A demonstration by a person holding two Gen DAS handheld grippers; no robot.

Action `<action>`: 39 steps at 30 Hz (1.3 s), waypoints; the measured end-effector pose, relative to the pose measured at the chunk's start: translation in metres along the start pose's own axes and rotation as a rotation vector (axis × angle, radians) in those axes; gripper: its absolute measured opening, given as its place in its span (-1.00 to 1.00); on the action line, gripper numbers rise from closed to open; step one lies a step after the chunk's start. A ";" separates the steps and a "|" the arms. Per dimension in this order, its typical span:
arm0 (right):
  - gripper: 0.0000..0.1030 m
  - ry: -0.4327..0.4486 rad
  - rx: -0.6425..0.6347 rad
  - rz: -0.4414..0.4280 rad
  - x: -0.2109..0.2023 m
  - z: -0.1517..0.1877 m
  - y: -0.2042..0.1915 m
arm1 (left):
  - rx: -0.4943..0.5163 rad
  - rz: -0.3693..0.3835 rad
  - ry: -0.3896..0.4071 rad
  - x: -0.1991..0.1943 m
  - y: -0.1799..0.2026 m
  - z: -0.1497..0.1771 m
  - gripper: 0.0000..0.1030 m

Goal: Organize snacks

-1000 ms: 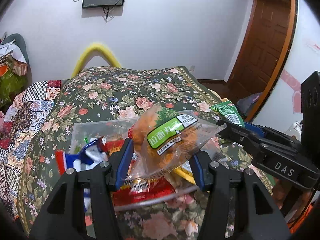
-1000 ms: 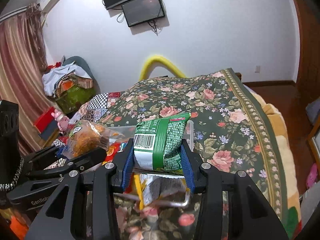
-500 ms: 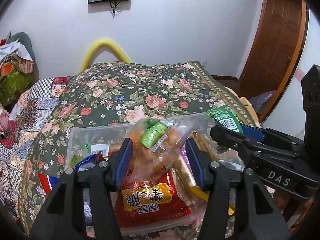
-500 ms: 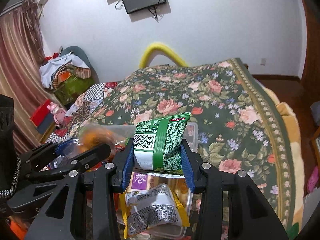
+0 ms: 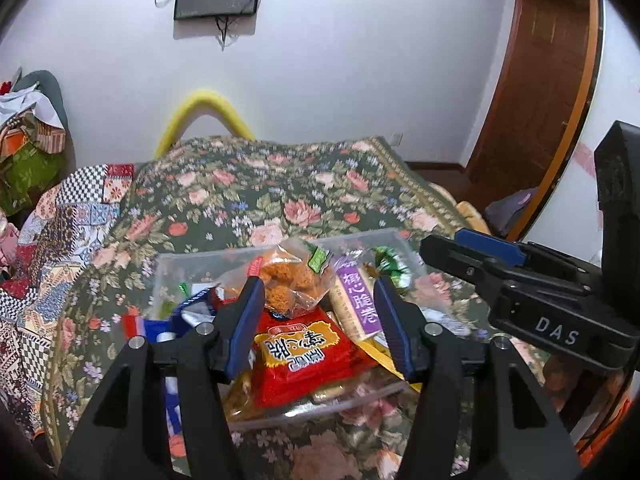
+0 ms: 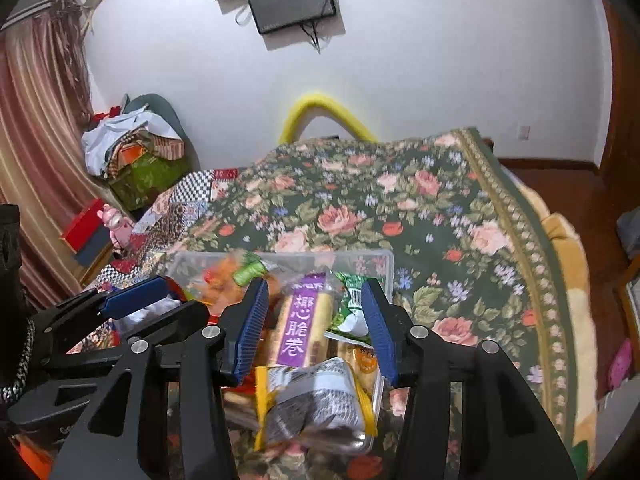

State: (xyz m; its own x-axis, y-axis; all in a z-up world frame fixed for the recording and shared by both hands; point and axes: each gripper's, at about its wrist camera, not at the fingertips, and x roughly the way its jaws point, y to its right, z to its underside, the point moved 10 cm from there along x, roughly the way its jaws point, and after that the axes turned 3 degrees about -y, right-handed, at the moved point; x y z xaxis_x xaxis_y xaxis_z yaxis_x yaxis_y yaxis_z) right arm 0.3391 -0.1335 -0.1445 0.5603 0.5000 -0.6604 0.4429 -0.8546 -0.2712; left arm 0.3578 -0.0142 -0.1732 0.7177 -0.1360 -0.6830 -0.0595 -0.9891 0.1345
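A clear plastic bin (image 5: 200, 260) (image 6: 384, 258) full of snack packs sits on the flowered bedspread. My left gripper (image 5: 318, 324) is open above it; the clear bag of orange snacks (image 5: 286, 286) lies in the bin between its fingers, on a red pack (image 5: 304, 354). My right gripper (image 6: 316, 326) is open and empty over the bin's right part. The green pack (image 6: 352, 306) lies in the bin beside a purple-labelled pack (image 6: 302, 328) (image 5: 358, 300). A yellow-and-grey pack (image 6: 316, 400) lies nearest in the right wrist view. The right gripper shows in the left wrist view (image 5: 472, 252).
The flowered bedspread (image 5: 280, 192) (image 6: 440, 208) stretches behind the bin. A yellow foam arch (image 5: 204, 112) stands at the wall. A patchwork cloth (image 5: 60, 220) and a pile of clothes (image 6: 132, 140) lie to the left. A wooden door (image 5: 536, 92) is at the right.
Both grippers have opened and lowered toward the bin. The orange snack bag and the green pack have dropped out of the jaws into the bin.
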 end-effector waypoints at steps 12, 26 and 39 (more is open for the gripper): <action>-0.12 0.214 -0.061 -0.005 -0.123 -0.014 -0.051 | 0.008 0.028 0.211 -0.141 0.006 -0.019 0.20; 0.58 0.364 -0.119 0.021 -0.200 0.013 -0.101 | 0.035 -0.017 0.384 -0.244 0.010 0.012 0.93; 1.00 0.386 -0.118 0.090 -0.205 0.029 -0.105 | 0.034 -0.038 0.381 -0.252 0.007 0.031 0.98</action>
State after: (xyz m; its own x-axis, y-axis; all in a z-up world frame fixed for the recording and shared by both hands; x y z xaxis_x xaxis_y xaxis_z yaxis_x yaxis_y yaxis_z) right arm 0.1575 -0.1505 -0.0017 0.8116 0.4594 -0.3609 0.4451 -0.8864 -0.1273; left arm 0.1546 0.0109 -0.0222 0.9260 -0.0753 -0.3700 -0.0467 -0.9952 0.0857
